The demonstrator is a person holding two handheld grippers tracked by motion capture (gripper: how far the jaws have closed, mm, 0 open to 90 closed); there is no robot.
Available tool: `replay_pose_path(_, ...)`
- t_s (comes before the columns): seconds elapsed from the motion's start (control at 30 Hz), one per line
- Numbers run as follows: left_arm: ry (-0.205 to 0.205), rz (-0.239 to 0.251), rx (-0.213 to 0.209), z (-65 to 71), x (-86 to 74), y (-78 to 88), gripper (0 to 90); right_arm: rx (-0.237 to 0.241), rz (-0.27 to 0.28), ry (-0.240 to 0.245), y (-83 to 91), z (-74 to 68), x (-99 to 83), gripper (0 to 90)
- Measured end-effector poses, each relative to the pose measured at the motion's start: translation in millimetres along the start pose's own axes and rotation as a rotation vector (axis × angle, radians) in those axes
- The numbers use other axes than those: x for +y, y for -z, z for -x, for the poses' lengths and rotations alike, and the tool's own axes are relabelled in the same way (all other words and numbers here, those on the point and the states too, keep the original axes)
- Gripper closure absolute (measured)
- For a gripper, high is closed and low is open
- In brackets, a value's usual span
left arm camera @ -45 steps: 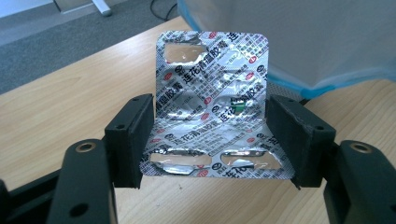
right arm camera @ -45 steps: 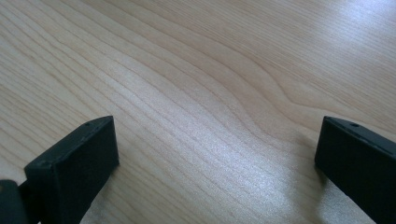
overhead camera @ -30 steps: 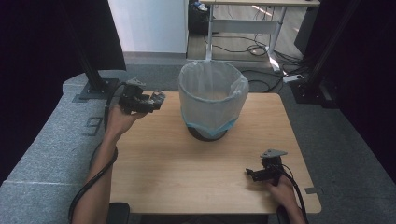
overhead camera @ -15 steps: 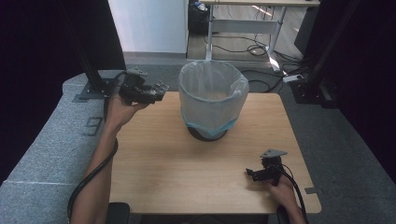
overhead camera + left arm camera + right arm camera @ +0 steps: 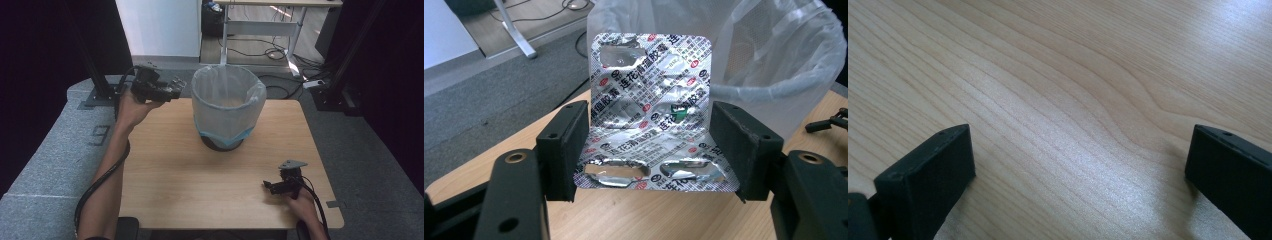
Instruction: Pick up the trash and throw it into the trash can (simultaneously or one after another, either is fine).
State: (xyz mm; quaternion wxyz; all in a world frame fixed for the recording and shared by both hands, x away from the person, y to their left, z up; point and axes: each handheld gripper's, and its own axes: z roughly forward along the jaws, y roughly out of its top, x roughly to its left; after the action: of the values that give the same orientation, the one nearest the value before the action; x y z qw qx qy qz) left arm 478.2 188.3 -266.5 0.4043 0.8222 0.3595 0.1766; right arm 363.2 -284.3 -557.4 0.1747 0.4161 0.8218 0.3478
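Blister pack (image 5: 651,112) is clamped in left gripper (image 5: 172,89), held just left of bin (image 5: 227,107); right gripper (image 5: 272,186) is held apart on tabletop (image 5: 175,170).

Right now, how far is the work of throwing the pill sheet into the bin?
Done: the left tool has lifted the pill sheet off the table and holds it beside the bin. In hand: carrying it to the rim. Left: moving over the opening and letting go. The right tool rests open.
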Motion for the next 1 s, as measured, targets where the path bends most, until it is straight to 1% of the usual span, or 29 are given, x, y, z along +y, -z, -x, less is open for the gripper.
replay_pose_path(0.33, -0.011, 0.005, -0.013, 7.5, 16.3, -6.3, 34.1, 0.001, 0.0, -0.001, 0.0, -0.1, 0.0, 0.0)
replay_pose_path(0.5, -0.027, 0.002, -0.016, 13.3, 24.4, -11.5, 34.1, 0.0, 0.0, 0.0, 0.0, 0.0, 0.0, 0.0)
replay_pose_path(1.0, -0.057, 0.008, -0.039, 30.2, 44.8, -33.1, 34.1, 0.001, -0.001, -0.001, 0.1, -0.1, 0.0, 0.0)
